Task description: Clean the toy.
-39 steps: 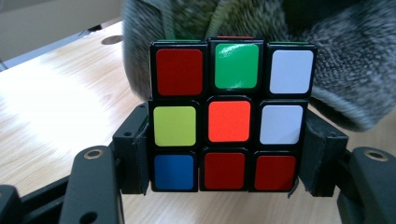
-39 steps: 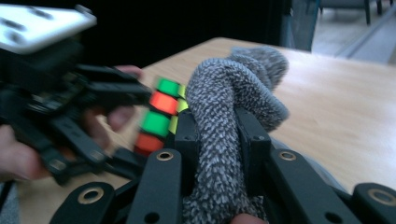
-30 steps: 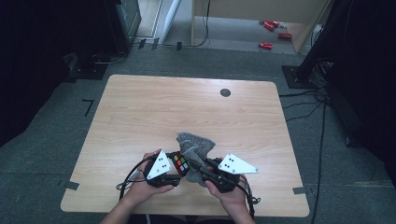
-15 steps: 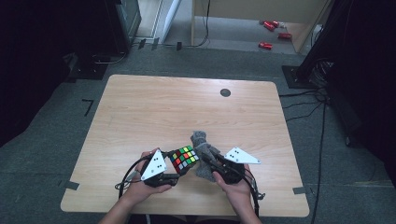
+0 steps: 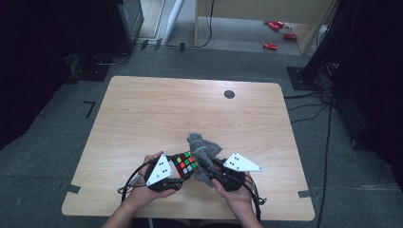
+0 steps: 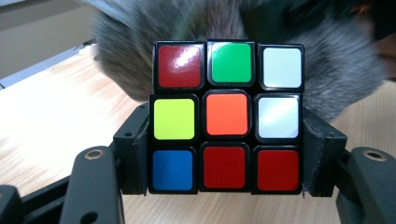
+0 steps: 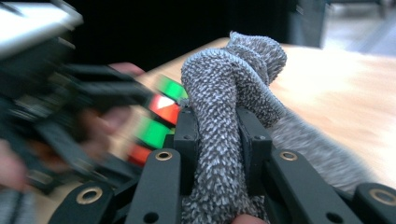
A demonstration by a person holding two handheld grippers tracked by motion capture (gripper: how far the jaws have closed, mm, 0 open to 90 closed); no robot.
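Left claw (image 6: 224, 186) clamped on cube (image 6: 226, 116), pads against both sides. Right claw (image 7: 219, 154) pinched tight on grey cloth (image 7: 224, 121), bunched against cube. Both near front edge of surface (image 5: 142, 109). One cube, one cloth, two claws.

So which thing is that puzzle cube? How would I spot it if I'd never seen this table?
Look at the near edge of the wooden table, where two hands come in. The cube sits between them, clamped in the left gripper, right beside a grey cloth held by the right gripper. It is the only brightly coloured thing there: black-edged squares of red, green, white, yellow, orange and blue.
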